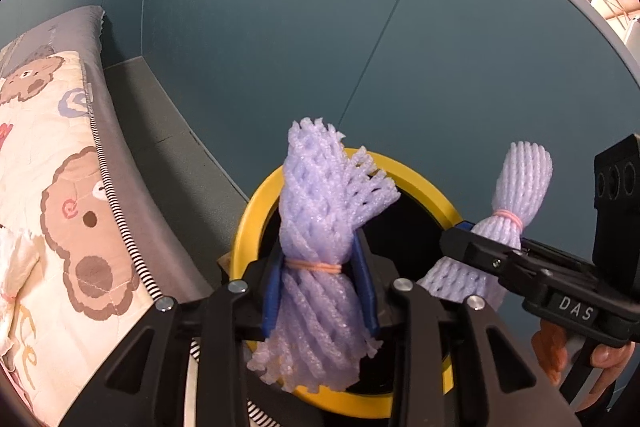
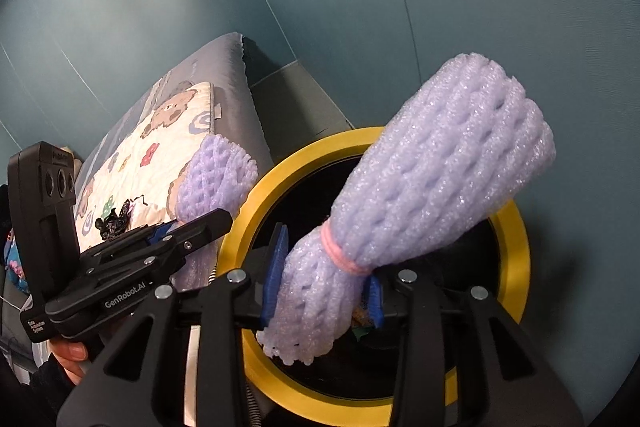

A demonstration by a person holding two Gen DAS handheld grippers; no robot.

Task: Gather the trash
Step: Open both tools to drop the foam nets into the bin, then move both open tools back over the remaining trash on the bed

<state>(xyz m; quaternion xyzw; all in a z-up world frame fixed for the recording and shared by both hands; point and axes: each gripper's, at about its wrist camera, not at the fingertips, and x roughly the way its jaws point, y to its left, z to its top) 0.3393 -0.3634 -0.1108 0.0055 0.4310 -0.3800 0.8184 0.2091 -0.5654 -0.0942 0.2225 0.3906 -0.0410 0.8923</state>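
Two grippers are up, and each has one bundle of lilac foam netting tied round the waist with a pink rubber band, so two bundles in all. Below them stands one bin with a yellow rim point(image 1: 256, 223) and a black inside.

The left gripper point(image 1: 320, 291) has its blue pads point(image 1: 272, 291) either side of the frayed foam bundle point(image 1: 316, 211), right at the band; the bundle stands upright between them, its fringed top fanning out above the fingertips and its tail hanging below, directly over the bin's mouth. Whether the pads are pressing or have just let go I cannot tell.

The right gripper point(image 2: 322, 279) carries the rounded foam bundle point(image 2: 432, 171), which leans up and away to its right. The far pad sits against the netting at the band; a gap shows beside the near one. That bundle also hangs over the bin opening.

The left view alone shows the person's fingers point(image 1: 608, 355) under the other handle. The right view alone shows a small black crumpled scrap point(image 2: 114, 221) on the bear-print quilt point(image 2: 152, 163), beyond the left gripper, and some coloured litter down in the bin.
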